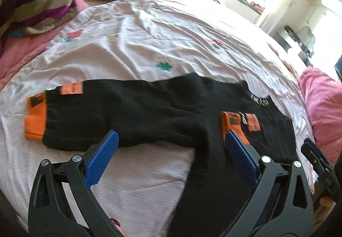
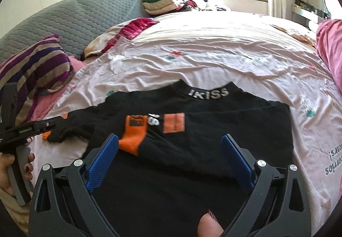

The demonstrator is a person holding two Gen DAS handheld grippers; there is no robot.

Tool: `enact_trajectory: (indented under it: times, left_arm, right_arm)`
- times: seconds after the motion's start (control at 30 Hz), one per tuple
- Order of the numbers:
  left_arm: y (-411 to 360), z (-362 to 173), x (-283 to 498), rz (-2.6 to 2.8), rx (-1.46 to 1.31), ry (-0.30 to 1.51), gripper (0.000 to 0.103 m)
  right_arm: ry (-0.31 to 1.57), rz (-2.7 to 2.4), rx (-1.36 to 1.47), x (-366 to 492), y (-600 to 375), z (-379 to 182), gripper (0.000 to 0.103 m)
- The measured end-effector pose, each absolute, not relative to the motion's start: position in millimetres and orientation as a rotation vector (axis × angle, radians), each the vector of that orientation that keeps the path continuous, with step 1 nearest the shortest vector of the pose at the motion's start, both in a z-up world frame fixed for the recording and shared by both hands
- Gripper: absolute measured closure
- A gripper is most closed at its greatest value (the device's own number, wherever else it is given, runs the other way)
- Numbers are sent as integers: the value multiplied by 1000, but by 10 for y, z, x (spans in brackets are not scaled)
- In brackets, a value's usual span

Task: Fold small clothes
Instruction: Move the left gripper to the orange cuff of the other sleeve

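A small black sweater [image 1: 149, 113] with orange cuffs lies flat on the bed; it also shows in the right wrist view [image 2: 213, 130], collar lettering away from me. One sleeve stretches out to the left, ending in an orange cuff [image 1: 35, 118]. The other sleeve is folded over the body, its orange cuff [image 2: 133, 136] on the chest. My left gripper [image 1: 171, 141] is open and empty, above the sweater's near edge. My right gripper [image 2: 168, 145] is open and empty, above the sweater's body. The left gripper shows at the left of the right wrist view [image 2: 32, 130].
The bed has a pale pink sheet [image 2: 213, 55] with small prints. A striped cushion [image 2: 36, 64] and a grey quilted headboard [image 2: 74, 19] are at the left. A pink blanket [image 1: 322, 108] lies at the right. Folded clothes [image 2: 162, 2] are stacked at the far side.
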State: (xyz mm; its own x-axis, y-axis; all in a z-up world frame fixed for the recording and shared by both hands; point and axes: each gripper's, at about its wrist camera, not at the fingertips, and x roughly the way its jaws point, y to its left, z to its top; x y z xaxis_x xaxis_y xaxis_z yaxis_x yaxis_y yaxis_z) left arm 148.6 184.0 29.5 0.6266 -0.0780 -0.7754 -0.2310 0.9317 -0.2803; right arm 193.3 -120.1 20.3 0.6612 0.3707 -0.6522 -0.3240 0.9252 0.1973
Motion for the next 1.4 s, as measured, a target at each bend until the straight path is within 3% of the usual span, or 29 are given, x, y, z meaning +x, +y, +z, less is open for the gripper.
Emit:
enact_trajectory:
  times: [1.4]
  left_arm:
    - [3374,-58,739,398,-771,862,10]
  right_arm:
    - [773,688,-144,1891,542,103,6]
